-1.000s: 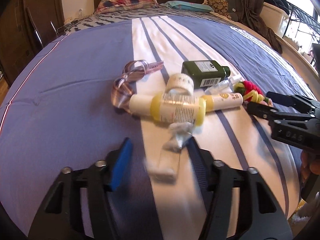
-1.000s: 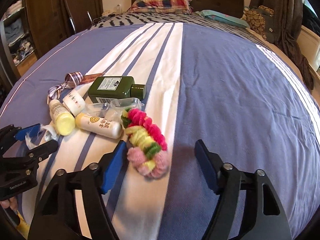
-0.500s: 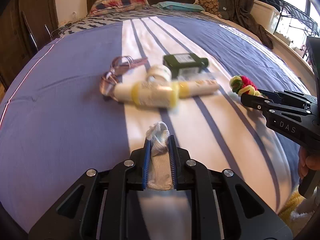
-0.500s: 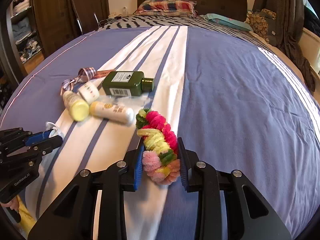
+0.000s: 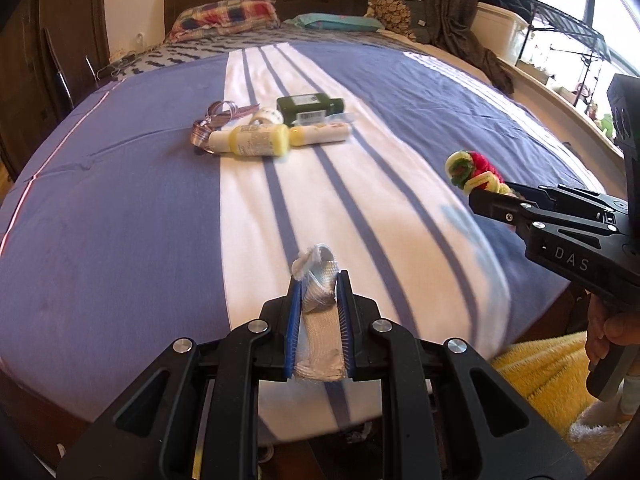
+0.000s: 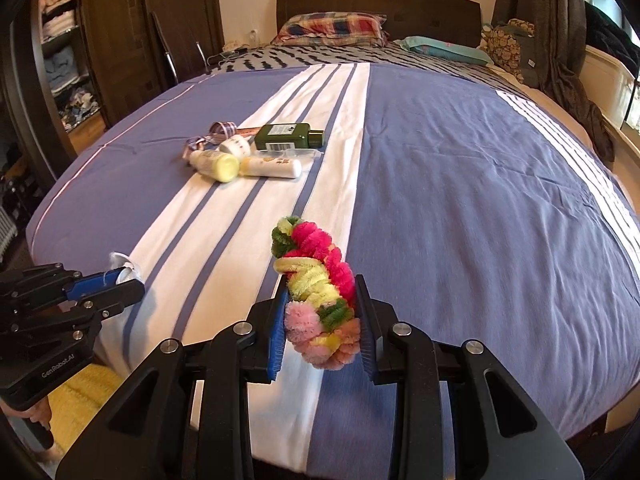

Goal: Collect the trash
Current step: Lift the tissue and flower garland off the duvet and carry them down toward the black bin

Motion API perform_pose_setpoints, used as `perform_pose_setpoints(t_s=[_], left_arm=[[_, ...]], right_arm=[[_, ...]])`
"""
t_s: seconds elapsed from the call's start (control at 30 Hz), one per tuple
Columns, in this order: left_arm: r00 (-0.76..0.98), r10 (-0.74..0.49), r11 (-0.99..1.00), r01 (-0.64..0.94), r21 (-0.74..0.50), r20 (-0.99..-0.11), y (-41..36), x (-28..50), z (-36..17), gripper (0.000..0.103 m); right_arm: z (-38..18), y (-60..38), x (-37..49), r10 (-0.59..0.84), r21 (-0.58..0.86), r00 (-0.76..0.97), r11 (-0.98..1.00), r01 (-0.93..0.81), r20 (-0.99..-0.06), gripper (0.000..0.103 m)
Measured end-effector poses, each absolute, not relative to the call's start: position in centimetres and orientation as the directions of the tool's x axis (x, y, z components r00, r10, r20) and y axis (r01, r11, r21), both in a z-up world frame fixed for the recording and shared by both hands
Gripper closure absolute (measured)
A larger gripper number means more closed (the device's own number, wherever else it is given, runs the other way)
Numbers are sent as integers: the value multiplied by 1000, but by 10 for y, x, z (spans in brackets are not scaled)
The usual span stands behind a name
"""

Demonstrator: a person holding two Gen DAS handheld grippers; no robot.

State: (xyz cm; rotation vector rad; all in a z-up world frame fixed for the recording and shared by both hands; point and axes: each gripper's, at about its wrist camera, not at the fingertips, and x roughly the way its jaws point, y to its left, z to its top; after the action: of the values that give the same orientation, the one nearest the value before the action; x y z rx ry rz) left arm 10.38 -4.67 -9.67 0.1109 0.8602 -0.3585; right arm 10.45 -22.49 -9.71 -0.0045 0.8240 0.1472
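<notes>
- The left claw (image 5: 318, 280) has just closed and pinches a crumpled, woven white wrapper (image 5: 319, 300) between its blue ribbed pads.
- The right claw (image 6: 322, 292) has just closed on a fuzzy chenille garland (image 6: 316, 276) of pink, yellow and green loops.
- Ahead of both claws, smooth plastic bottles (image 5: 256, 141) cluster on the striped bed (image 5: 120, 208).

Bed (image 6: 460, 184) carrying blue cover with white striped band. Lying on band, clustered: green bottle (image 6: 286, 136), yellow-capped bottle (image 6: 214, 163), cream tube (image 6: 272, 167), small white jar (image 6: 235, 146), ribbon (image 6: 208, 136). Plaid pillow (image 6: 332, 26) and teal pillow (image 6: 444, 46) lying at headboard end.
</notes>
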Motion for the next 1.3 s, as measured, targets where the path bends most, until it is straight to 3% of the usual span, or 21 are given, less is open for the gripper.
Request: perform_pose_setpoints(t_s=[0.63,1.3], left_arm=[[652,-307,925,377,-55,-693,-35,8,-72,87],[495,-297,918,385,-100,-816,-40,-25,-166,87]], right_arm=[[-66,-210,-2,146,46,737,987,-154,-660,72],[-169,-219,-43,169,110,569,984,-137,-805,72]])
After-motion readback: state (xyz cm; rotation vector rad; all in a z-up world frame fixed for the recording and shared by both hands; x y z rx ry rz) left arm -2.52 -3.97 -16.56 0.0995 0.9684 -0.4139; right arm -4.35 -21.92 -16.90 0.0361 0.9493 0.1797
